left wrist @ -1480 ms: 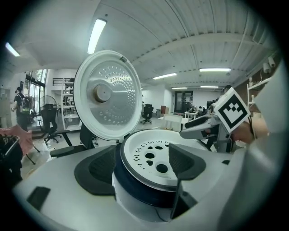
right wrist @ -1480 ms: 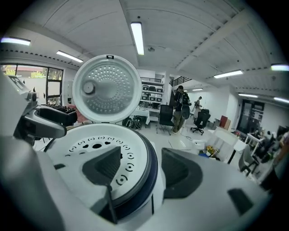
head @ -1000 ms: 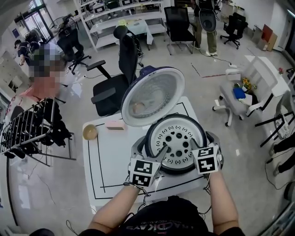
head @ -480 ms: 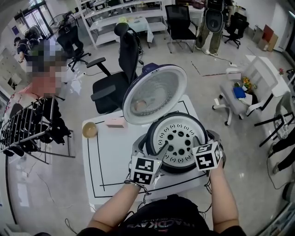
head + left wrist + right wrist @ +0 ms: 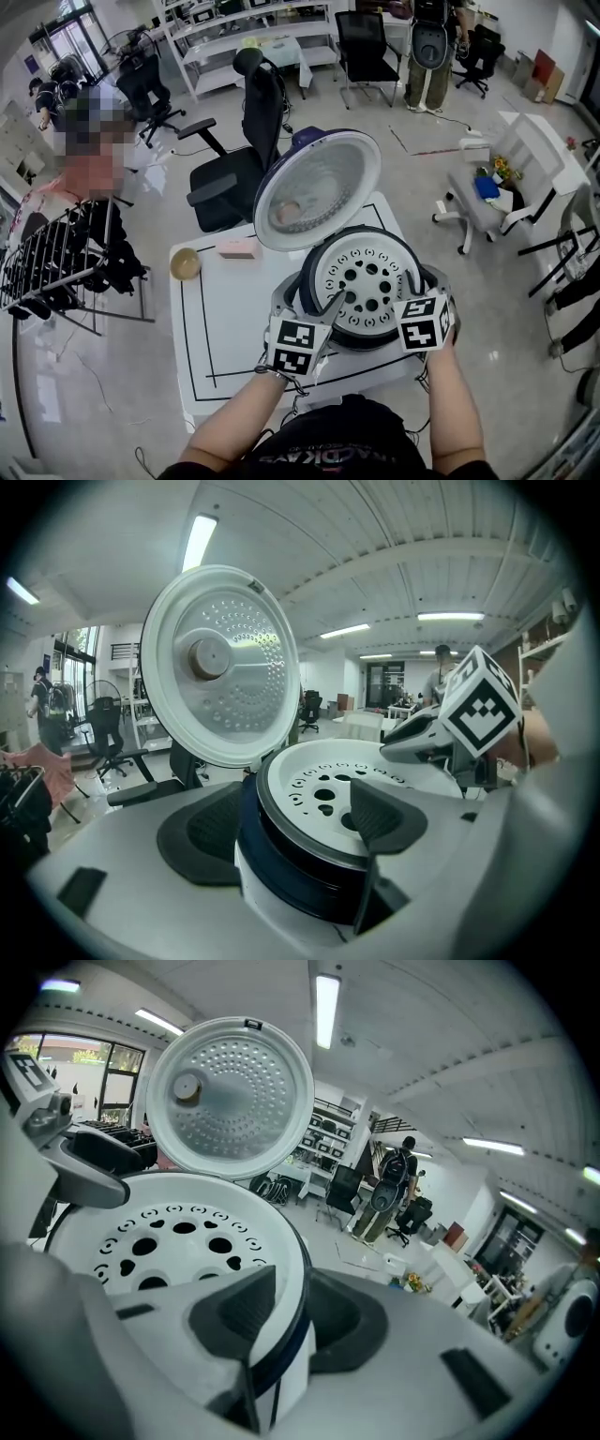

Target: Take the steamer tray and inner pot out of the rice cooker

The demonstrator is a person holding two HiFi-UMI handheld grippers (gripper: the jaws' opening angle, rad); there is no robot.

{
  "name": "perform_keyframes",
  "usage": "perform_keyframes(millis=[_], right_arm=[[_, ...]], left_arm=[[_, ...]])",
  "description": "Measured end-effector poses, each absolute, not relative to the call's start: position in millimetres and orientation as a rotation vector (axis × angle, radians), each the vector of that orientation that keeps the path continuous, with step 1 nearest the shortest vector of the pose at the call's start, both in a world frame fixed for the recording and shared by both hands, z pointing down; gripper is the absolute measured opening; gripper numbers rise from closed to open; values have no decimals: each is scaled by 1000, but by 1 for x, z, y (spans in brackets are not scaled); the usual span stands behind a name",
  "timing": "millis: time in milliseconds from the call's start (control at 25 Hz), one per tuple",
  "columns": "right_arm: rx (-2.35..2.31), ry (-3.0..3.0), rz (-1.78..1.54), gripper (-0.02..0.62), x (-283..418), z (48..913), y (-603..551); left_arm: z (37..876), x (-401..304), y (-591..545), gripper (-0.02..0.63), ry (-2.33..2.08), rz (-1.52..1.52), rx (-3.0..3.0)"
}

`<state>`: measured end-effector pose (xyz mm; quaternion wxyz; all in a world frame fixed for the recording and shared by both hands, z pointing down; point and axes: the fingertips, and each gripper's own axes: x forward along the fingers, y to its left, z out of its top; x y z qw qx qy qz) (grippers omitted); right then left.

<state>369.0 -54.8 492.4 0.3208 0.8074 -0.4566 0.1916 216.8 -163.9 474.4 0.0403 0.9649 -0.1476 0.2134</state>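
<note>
Head view looks down on a white table [image 5: 225, 319] where the rice cooker [image 5: 436, 281] stands, its lid [image 5: 317, 192] swung up on the far side of both tools. The perforated steamer tray [image 5: 367, 281] sits in the cooker's mouth, between the two tools and just ahead of them. At the tray's near-left edge is the left tool [image 5: 323, 309]. In the left gripper view its jaws stand apart astride the rim, one pad over the tray's holed floor and the other outside the dark blue wall, with no clear pinch on either side. At the near-right edge is the right tool [image 5: 412, 292], whose jaws have just been closing. In the right gripper view they clamp the tray's rim, the inner pad against the white lip and the outer pad against the wall just outside it. Beyond the left tool and off to its left, a small wooden bowl [image 5: 185, 264] and a pink box [image 5: 236, 248] lie on the table, well apart from the cooker.
</note>
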Motion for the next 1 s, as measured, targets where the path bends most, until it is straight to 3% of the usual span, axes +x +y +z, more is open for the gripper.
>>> perform_keyframes(millis=[560,680,760,1000], right_arm=[[2353,-1287,470,87,361,464,-37],[2373,-1306,480,87,360,463,-32],[2386,-1312,489,87,360,464,-31],[2433,-1336,474,84,359,454,-29]], left_arm=[[462,223,-158,354,-414,606,2977],[460,227,-154,313,-391,590,2959],[461,229,-152,246,-380,579,2935],[445,229,-152,206,-412,516,2933]])
